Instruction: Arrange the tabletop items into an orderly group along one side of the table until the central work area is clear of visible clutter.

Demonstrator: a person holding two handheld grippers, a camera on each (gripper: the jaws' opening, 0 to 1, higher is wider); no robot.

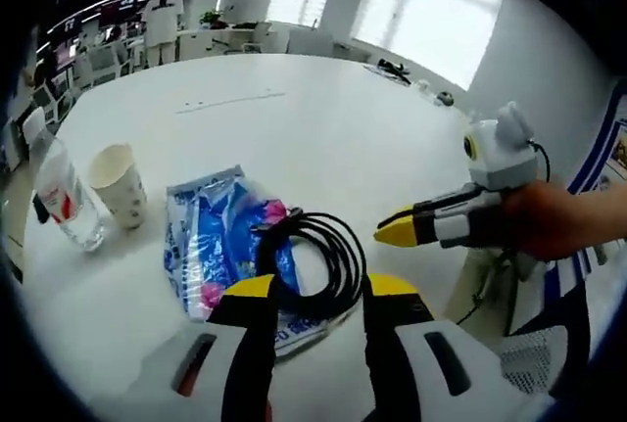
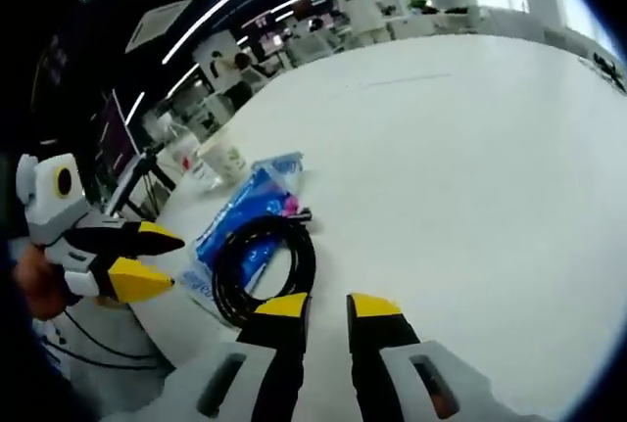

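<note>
The worktop (image 1: 294, 118) is mostly bare; the items already sit together near one edge: bottle (image 1: 65, 197), cup (image 1: 118, 184), blue packet (image 1: 217, 236) and a coiled cable (image 1: 318, 256) lying on the packet. Little seems left beyond tidying the cable. The left hand-held gripper (image 1: 312, 287) hangs open over the coil, holding nothing. The right hand-held gripper (image 2: 318, 306), slightly open and empty, sits just beside the coil.
</note>
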